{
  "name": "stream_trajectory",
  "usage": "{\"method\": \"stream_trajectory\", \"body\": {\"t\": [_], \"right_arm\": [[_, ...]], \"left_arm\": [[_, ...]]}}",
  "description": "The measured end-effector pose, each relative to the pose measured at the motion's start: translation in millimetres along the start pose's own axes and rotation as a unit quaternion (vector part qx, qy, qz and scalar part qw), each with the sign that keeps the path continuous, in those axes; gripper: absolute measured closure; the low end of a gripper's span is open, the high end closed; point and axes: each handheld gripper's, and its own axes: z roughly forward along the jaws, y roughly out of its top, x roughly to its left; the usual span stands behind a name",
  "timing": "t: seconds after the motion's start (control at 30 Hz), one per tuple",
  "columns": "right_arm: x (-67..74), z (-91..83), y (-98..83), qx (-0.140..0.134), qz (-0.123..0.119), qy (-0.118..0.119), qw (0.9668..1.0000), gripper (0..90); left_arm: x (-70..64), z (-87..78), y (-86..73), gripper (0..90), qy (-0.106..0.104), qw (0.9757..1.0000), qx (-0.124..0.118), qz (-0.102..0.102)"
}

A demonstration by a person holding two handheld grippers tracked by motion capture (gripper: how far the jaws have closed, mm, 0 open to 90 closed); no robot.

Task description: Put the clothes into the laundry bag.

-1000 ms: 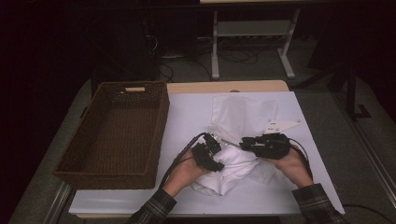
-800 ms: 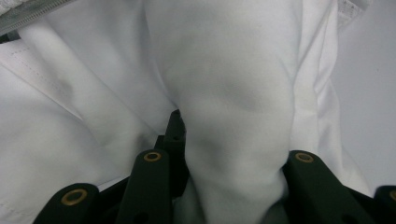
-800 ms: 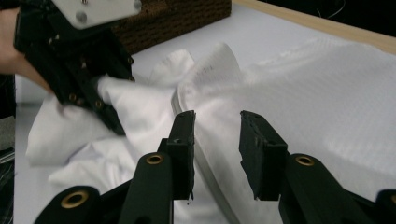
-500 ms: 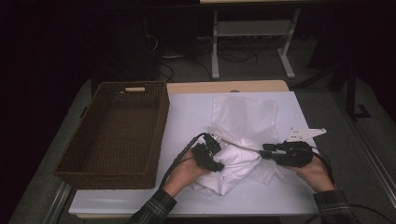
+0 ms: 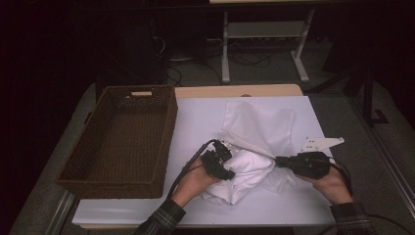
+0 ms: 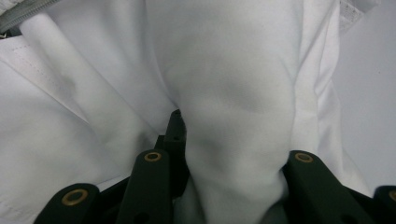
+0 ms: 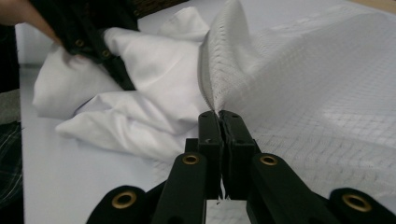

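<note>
1. The table [image 5: 195, 122] carries a white sheet, with a wicker basket [image 5: 117, 139] at its left end, open, nothing showing inside it. It sits just where it did a second ago.

2. The garment [image 5: 259, 147] lies right of the basket, well apart from it: a smooth white part bunched at the near side and a mesh bag [image 5: 264, 122] part spread toward the far side. It looks more stretched than a second ago, when it sat in a tighter heap.

3. The left gripper [image 5: 220, 164] is clamped on a thick fold of the white cloth [image 6: 233, 116], jaws part-way apart with the fabric packed between them. It has not budged over the last second.

4. The right gripper [image 5: 280, 161] has changed most. It was over the middle of the heap a second ago; now it is out at the right edge, lower. Its jaws have just been closing and now stand together on a thin edge of the mesh [image 7: 217, 100], which rises in a taut ridge from the tips.

5. My reading: with both ends pinched, the person is set to pull the garment flat or fold it, probably before it goes in the basket.
</note>
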Motion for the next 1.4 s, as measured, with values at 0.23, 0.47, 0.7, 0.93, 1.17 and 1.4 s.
{"method": "stream_trajectory", "body": {"t": [0.23,0.47,0.7,0.93,1.17,1.4], "right_arm": [[15.9,7.3,0.6,-0.004,-0.015,0.005,0.9999,86.9],[15.3,4.4,10.3,-0.026,-0.017,-0.006,0.9995,87.0],[14.2,2.8,15.9,-0.04,-0.016,-0.009,0.999,87.1],[15.1,7.6,23.0,-0.041,-0.023,-0.017,0.9987,87.1],[9.4,5.6,15.9,-0.035,-0.013,-0.022,0.9991,87.4],[8.4,12.6,17.4,-0.035,-0.011,-0.022,0.9991,87.5]], "left_arm": [[-1.7,-3.3,4.0,65.6,0.01,0.9999,0.0,-0.007],[-3.4,-7.4,16.0,65.9,0.024,0.9995,-0.01,-0.016],[3.5,-3.8,30.6,66.0,0.032,0.9987,-0.014,-0.036],[10.9,5.9,40.3,65.9,0.028,0.9977,-0.026,-0.057],[16.3,-5.6,37.1,65.9,0.028,0.9965,-0.045,-0.064],[10.9,6.1,48.3,65.4,0.028,0.9956,-0.061,-0.065]]}}
